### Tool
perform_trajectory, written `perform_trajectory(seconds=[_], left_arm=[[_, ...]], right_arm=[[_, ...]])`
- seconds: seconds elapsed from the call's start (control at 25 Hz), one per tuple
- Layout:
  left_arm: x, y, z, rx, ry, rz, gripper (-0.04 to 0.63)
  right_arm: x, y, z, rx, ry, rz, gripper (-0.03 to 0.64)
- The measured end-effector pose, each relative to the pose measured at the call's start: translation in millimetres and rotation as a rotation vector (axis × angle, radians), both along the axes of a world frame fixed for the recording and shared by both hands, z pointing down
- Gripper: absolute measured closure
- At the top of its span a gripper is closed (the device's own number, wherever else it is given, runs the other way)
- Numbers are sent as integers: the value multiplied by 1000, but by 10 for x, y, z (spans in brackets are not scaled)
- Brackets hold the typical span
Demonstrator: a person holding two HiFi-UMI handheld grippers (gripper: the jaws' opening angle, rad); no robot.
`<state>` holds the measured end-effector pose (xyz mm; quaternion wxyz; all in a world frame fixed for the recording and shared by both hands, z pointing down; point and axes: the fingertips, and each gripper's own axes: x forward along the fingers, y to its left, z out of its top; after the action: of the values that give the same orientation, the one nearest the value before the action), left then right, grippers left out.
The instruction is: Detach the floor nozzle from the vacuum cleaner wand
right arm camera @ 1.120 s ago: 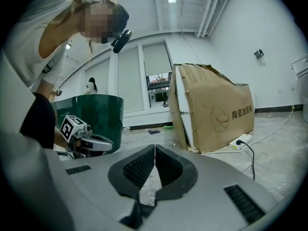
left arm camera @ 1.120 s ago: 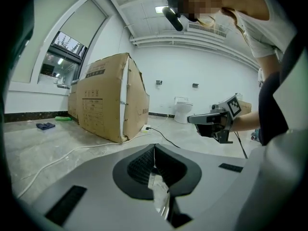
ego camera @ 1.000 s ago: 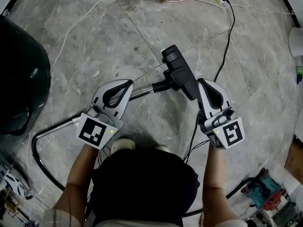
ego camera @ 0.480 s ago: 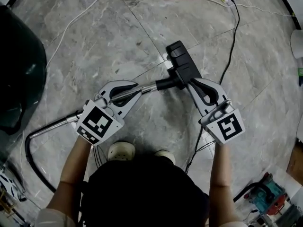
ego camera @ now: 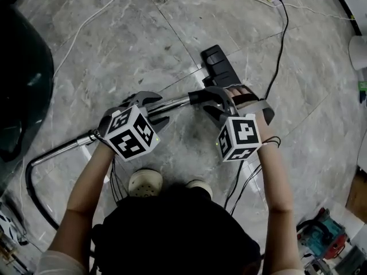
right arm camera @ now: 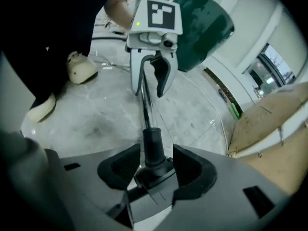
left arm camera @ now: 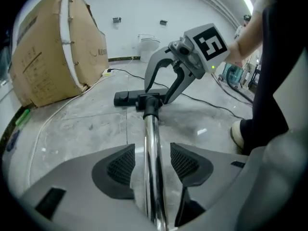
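Grey marble floor (ego camera: pixel 114 50) carries everything. Left hand-held gripper (left arm camera: pixel 151 160) has its jaws opening, and the chrome wand (left arm camera: pixel 153 138) runs between the ribbed pads with a sliver of gap on each side. It straddles the tube, probably to steady it. Right hand-held gripper (right arm camera: pixel 155 165) is opening too, astride the black neck (right arm camera: pixel 153 146) where the wand meets the floor nozzle (ego camera: pixel 221 65), the joint to be pulled apart. Whether a pad grazes the neck I can't quite tell. The head view shows the nozzle flat on the floor just beyond that gripper, and a black cord (ego camera: pixel 279 50). Only the left gripper view reveals the cardboard box (left arm camera: pixel 48 57) behind.
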<state>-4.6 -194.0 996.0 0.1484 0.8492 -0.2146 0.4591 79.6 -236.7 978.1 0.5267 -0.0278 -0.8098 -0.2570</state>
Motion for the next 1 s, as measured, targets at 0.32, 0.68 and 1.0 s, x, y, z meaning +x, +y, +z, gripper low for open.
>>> perform_trajectory(seconds=[0.32, 0.68, 1.0], left_arm=[[-139, 59, 395, -24, -233, 35, 395], [-113, 97, 356, -38, -200, 55, 434], [-711, 136, 296, -59, -311, -50, 436]], right_arm=[[-137, -75, 482, 161, 249, -115, 419], [-171, -92, 508, 178, 206, -75, 433], [634, -616, 489, 149, 254, 145, 433]])
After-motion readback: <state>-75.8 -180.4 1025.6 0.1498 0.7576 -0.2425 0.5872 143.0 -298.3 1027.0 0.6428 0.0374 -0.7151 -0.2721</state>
